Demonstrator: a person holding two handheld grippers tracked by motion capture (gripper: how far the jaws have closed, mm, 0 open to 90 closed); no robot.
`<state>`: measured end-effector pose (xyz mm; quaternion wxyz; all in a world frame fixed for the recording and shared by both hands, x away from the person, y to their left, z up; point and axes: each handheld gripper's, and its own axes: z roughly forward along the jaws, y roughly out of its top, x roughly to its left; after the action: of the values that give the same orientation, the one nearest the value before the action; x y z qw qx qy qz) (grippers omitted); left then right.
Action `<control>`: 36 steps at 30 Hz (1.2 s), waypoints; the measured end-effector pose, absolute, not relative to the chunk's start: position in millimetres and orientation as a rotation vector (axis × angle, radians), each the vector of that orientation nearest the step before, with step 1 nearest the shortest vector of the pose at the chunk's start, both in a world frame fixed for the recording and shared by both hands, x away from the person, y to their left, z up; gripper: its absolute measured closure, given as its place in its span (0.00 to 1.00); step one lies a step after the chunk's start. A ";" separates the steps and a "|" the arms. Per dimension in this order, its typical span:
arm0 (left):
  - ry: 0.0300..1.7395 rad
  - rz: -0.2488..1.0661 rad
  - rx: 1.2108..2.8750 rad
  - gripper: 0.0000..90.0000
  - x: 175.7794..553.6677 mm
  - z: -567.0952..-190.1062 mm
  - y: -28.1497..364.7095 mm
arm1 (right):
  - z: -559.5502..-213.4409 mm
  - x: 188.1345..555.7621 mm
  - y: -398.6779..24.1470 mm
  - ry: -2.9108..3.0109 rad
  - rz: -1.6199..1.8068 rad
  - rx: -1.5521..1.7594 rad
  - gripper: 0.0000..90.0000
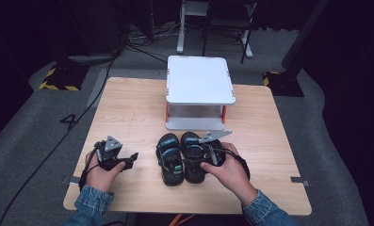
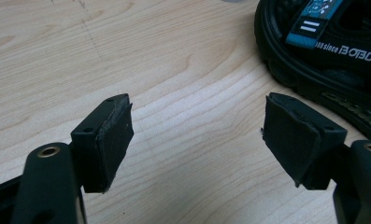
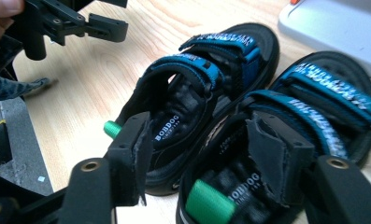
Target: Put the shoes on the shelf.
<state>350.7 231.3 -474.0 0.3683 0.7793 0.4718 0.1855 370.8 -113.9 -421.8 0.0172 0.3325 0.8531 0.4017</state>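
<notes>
1. The wooden table (image 1: pixel 128 113) is the work surface; my forearms come in over its near edge.
2. A white two-level stand (image 1: pixel 199 80) sits at the far middle of the table, just beyond the sandals.
3. Two black sandals with blue straps lie side by side in front of the stand, toes toward it. The left sandal (image 1: pixel 169 157) and the right sandal (image 1: pixel 193 157) touch along their inner edges.
4. My right gripper (image 3: pixel 199 154) hangs low over the heel end of the pair. Its jaws stand partly apart: one pad sits at the left sandal's heel strap, the other inside the right sandal's heel opening. I cannot tell whether either pad presses on anything.
5. My left gripper (image 2: pixel 197 140) rests near the table's left side, well apart from the stand and just beside the left sandal. Its jaws are wide apart over bare wood and hold nothing.
6. Each sandal carries a small green tab (image 3: pixel 209 203) at the heel.
</notes>
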 end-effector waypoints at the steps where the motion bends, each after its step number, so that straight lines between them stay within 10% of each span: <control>1: 1.207 0.478 2.003 0.28 350.4 -474.4 231.9 | -423.8 371.0 -111.0 2.660 1.238 1.039 0.44; 23: 1.225 0.486 2.007 0.28 338.3 -477.6 241.9 | -446.7 367.4 -81.1 2.579 1.099 1.195 0.41; 36: 1.216 0.478 2.027 0.28 341.7 -481.9 239.4 | -452.8 363.9 -77.4 2.575 0.910 1.126 0.81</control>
<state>341.7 239.4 -481.9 0.3571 0.7852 0.4709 0.1852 363.9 -77.4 -452.8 0.0938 0.3797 0.8678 0.3066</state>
